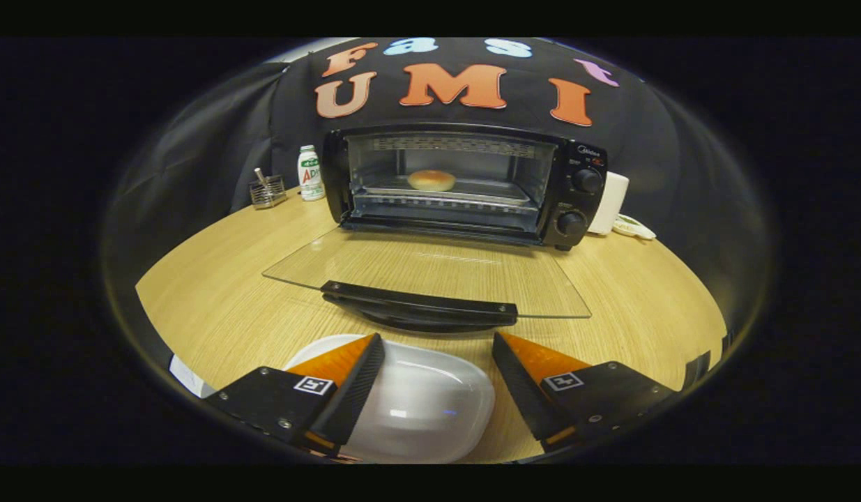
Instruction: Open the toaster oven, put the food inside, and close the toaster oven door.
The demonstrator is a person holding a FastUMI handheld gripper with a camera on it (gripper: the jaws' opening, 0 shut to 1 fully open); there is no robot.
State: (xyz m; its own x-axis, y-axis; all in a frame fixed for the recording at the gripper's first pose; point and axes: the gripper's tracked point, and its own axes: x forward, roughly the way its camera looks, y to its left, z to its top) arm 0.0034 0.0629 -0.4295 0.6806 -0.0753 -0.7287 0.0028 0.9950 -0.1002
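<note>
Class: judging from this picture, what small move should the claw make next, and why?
Probably move forward under the black door handle to lift it: the round bun already sits inside the black toaster oven, the glass door lies open, and the claw is open, empty.

You are looking across a light wood-grain tabletop [214, 307] that runs back to the booth's black cloth wall [214, 146], draped in soft folds. Against that wall stand a small wire-mesh metal holder [267, 192], a white bottle with a green label [309, 173] and a white cylindrical container [610, 202].
</note>
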